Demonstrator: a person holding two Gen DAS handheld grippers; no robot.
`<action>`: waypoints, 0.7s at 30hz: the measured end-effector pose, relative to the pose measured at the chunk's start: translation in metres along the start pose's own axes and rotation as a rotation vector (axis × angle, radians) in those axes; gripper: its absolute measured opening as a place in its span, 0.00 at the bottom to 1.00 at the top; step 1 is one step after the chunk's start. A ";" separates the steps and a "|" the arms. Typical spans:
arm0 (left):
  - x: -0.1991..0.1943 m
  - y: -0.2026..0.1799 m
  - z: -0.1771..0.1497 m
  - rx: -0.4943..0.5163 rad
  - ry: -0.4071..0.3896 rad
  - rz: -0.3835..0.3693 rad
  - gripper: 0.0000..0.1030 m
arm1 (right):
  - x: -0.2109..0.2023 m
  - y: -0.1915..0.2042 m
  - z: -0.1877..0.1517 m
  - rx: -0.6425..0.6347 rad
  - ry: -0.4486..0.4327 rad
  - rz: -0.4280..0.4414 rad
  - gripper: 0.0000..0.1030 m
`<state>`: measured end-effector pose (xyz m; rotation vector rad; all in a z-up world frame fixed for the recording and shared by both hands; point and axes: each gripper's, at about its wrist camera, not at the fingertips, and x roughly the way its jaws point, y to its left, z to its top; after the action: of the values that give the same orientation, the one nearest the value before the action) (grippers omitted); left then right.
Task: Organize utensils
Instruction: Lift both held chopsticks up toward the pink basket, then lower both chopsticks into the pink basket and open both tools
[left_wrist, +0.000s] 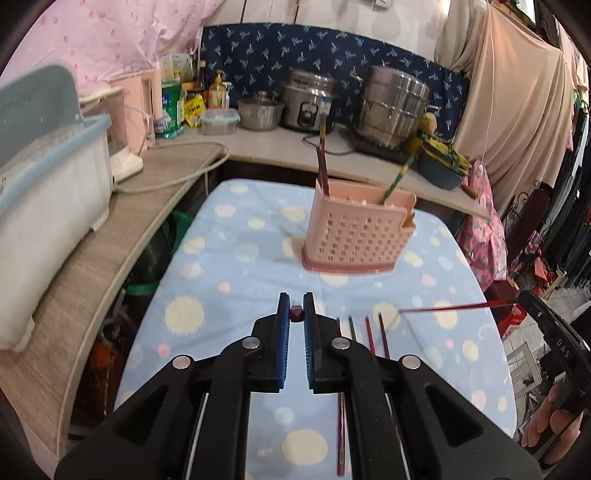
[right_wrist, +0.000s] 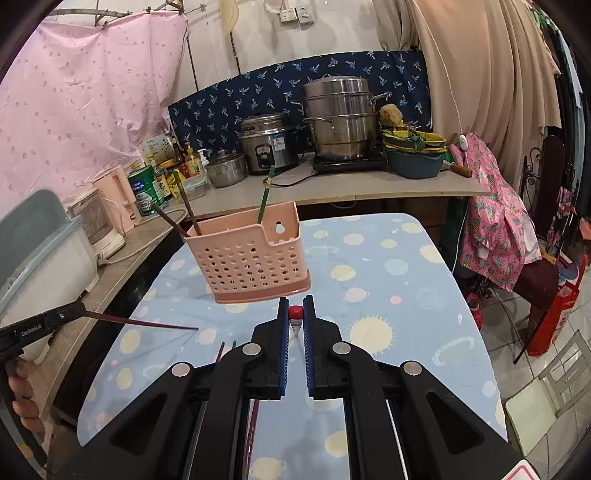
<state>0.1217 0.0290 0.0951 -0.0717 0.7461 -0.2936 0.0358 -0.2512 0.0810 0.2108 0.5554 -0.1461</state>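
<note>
Each gripper holds one thin dark-red chopstick. The left gripper (left_wrist: 296, 308) has its jaws nearly closed on one seen end-on (left_wrist: 296, 314); the right gripper (right_wrist: 295, 312) pinches another red-tipped one (right_wrist: 295, 314). Such sticks look light, stiff and slippery, best clamped mid-shaft. The pink perforated plastic holder (left_wrist: 352, 230) stands ahead on the dotted blue worktop (left_wrist: 229, 258). Only the left view shows the loose chopsticks (left_wrist: 369, 334) lying beside its jaws; their number is hard to tell.

The bench (left_wrist: 236, 258) wears a pale blue cloth with sun and planet spots. A pink perforated utensil holder (left_wrist: 354, 232) stands at its 12 o'clock end; loose chopsticks (left_wrist: 373, 332) lie flat toward 5 o'clock.
</note>
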 end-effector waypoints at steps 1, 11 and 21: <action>0.000 0.000 0.008 0.000 -0.013 -0.001 0.07 | 0.002 -0.001 0.005 0.003 -0.004 0.002 0.07; -0.003 -0.008 0.075 -0.016 -0.114 -0.016 0.07 | 0.015 -0.006 0.056 0.035 -0.066 0.029 0.07; -0.026 -0.037 0.146 -0.022 -0.272 -0.076 0.07 | 0.006 0.003 0.136 0.075 -0.225 0.103 0.07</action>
<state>0.1935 -0.0041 0.2254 -0.1579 0.4772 -0.3404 0.1104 -0.2813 0.1914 0.2916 0.3152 -0.0887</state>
